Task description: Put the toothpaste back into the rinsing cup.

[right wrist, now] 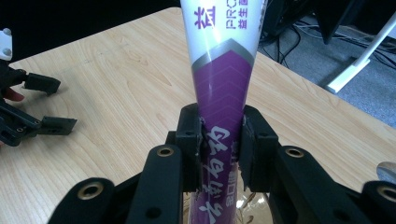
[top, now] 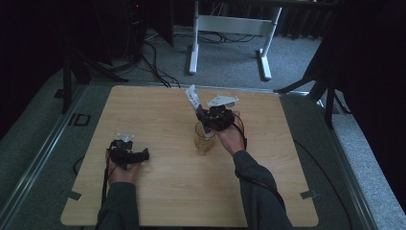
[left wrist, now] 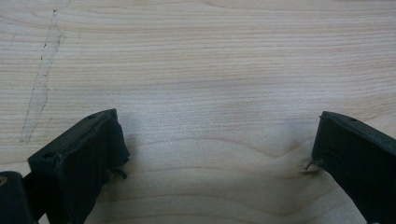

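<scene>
- I'm working in what looks like a lab or recording studio, not a home.
- My pale wood surface (top: 158, 191) is a bare board with tape tabs at its corners.
- Grey carpet (top: 230, 62) runs underneath, crossed by loose black cables (top: 155, 64).
- A white desk frame (top: 230, 28) and black stand legs (top: 76, 72) sit behind, against dark surroundings.

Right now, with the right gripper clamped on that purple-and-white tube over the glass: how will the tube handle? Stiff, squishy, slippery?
The tube probably gives under pressure: the right gripper pinches its narrower lower part, and it flares wide toward the top, like a soft squeeze tube. Its glossy printed skin shows glare, so it may slip if the grip loosens. It looks light; its lower end is in the glass, which could tip if knocked.
</scene>
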